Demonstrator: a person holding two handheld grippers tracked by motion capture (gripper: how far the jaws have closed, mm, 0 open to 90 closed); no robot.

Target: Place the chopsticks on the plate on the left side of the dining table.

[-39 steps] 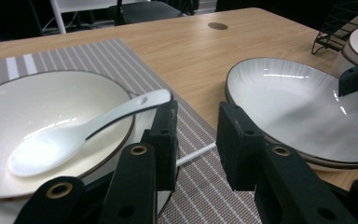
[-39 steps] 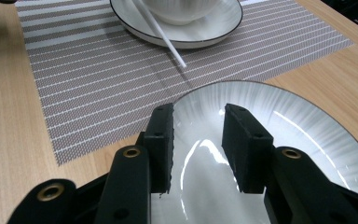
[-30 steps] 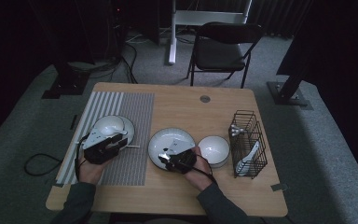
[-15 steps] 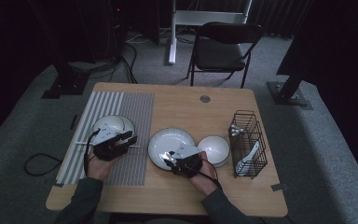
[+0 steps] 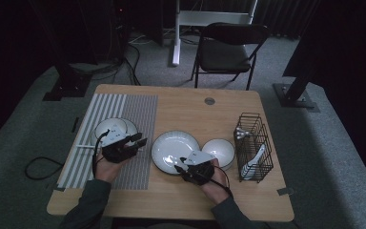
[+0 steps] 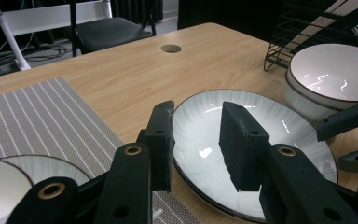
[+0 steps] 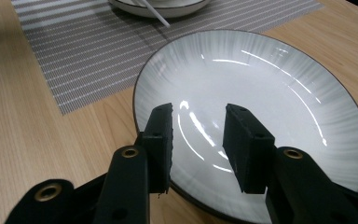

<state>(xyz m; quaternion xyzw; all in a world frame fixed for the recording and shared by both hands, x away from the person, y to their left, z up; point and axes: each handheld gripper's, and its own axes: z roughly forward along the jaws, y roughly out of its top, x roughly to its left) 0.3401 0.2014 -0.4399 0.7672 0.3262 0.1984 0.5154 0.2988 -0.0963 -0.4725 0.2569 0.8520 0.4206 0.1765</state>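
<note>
A large white plate (image 5: 171, 149) with a dark rim lies on the wooden table (image 5: 190, 107), just right of the striped placemat (image 5: 124, 107). My left gripper (image 5: 139, 140) hovers over the mat's right part. Its jaws point at the plate (image 6: 279, 130) and stand open with nothing between them (image 6: 196, 116). My right gripper (image 5: 180, 164) is at the plate's near edge, jaws open and empty (image 7: 198, 116) above the plate (image 7: 270, 79), close to its rim. The right gripper's jaw tips (image 6: 349, 123) show in the left gripper view.
A white bowl (image 5: 221, 151) stands right of the plate, and a black wire basket (image 5: 253, 143) with utensils stands beyond it. A second white dish (image 5: 112, 129) with a thin white stick (image 7: 154, 15) sits on the placemat. A cable hole (image 5: 209, 101) lies farther back.
My left gripper has moved right, off the dish on the mat and toward the middle plate. My right gripper has drifted slightly right along the plate's near edge.
</note>
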